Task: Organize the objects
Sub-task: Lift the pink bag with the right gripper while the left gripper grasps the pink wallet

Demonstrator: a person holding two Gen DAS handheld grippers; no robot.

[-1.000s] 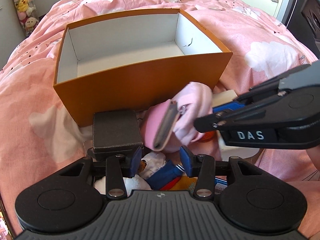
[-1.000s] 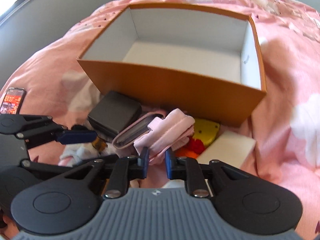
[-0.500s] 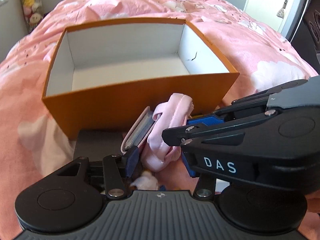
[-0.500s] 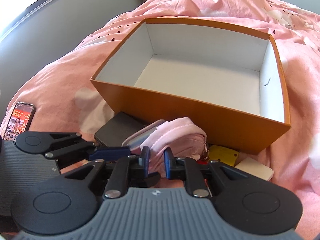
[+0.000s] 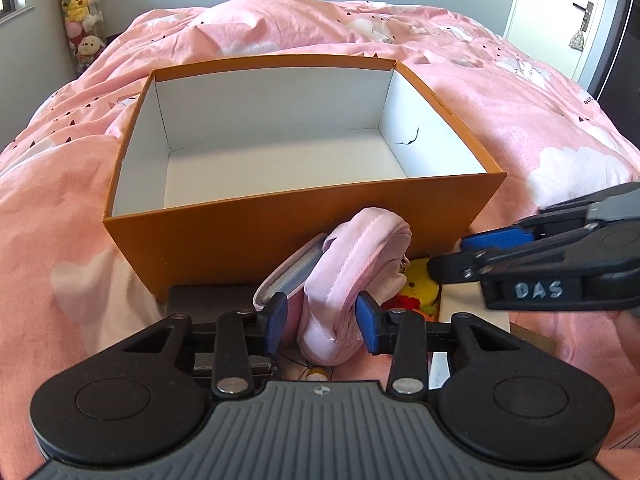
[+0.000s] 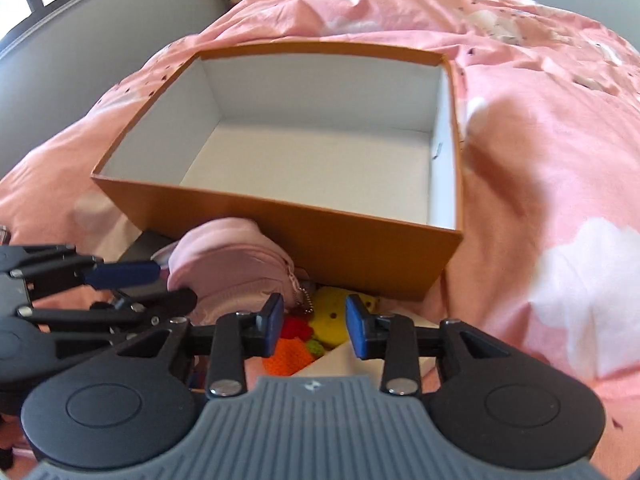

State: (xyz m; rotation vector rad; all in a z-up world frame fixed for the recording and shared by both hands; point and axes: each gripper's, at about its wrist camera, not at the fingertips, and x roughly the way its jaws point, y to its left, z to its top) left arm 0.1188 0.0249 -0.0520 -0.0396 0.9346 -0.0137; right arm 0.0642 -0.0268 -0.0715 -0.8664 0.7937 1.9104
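White letters "DAS" mark the side of the right tongs (image 5: 448, 256). The left tongs (image 5: 322, 322) have just been closing around a pink zip pouch (image 5: 356, 276), both blue pads against its sides. The right tongs have just been opening and stand released, nothing between them, above a yellow plush toy (image 6: 332, 316). The pouch sits lifted before the empty orange cardboard box (image 5: 280, 236) on the pink bed (image 5: 60, 200).

The yellow plush toy (image 5: 416, 286) (partly behind the pink pouch (image 5: 352, 276)) shows only its top.
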